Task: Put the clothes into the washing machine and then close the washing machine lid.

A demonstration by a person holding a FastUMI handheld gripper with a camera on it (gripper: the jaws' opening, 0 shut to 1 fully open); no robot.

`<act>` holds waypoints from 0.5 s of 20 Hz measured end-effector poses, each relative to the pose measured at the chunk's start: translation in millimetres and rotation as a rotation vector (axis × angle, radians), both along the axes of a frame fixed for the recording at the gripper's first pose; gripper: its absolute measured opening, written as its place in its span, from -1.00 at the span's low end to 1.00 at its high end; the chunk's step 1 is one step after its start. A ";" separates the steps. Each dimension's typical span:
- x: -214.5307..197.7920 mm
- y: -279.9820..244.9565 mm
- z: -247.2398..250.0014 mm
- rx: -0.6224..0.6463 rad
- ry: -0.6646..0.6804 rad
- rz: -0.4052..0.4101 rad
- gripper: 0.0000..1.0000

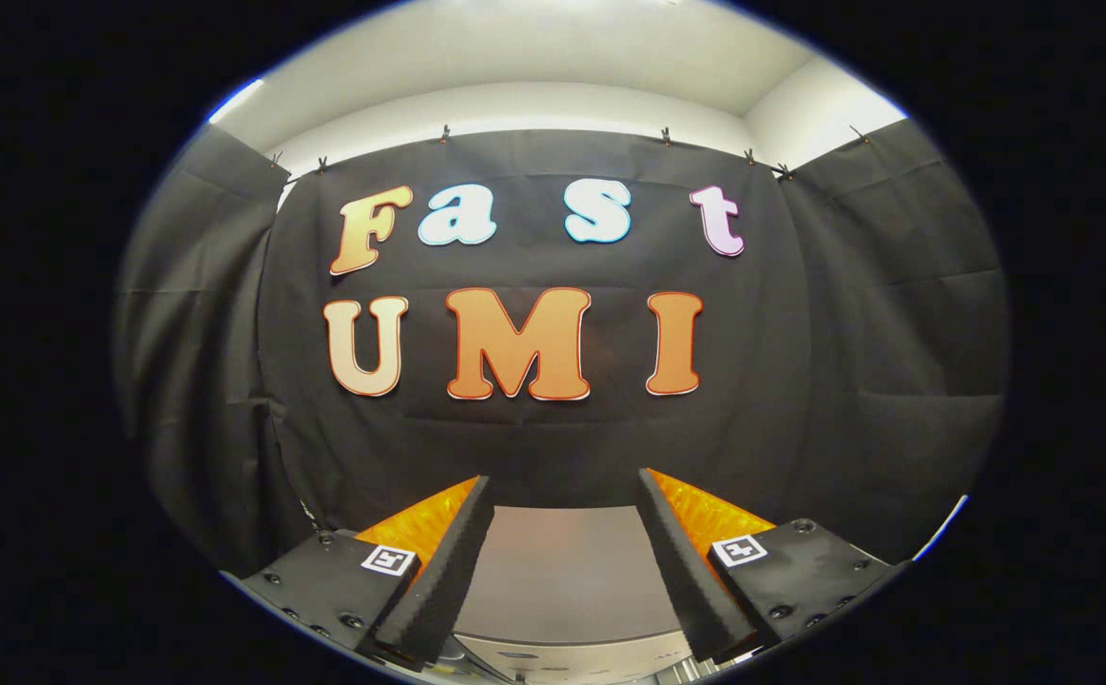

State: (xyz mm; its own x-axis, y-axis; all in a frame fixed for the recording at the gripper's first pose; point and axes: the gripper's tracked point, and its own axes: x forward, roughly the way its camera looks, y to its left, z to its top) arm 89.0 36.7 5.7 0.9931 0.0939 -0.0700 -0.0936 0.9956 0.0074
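My gripper point(564, 487) is held up and level, its two fingers point(448, 561) spread wide apart with nothing between them. Below and between the fingers lies a flat grey top surface of the washing machine point(567, 571); a paler panel point(581, 656) of it shows at its near edge. No clothes are in sight. Whether the lid is up or down cannot be told from here.
The booth's black cloth wall point(553, 447) hangs straight ahead beyond the fingers and wraps round both sides. A white ceiling point(533, 57) runs above it.
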 end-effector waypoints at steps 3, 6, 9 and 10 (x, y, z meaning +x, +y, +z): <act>7.2 -2.9 0.0 -0.004 -0.009 -0.002 0.95; 13.7 1.5 3.6 0.007 -0.018 0.006 0.95; 16.3 5.1 3.2 0.008 -0.023 0.014 0.95; 16.8 4.2 2.9 0.005 -0.023 0.009 0.95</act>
State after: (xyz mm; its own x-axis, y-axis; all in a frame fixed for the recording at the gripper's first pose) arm 105.8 40.9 8.7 0.9935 0.1034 -0.0466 -0.1030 0.9946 0.0105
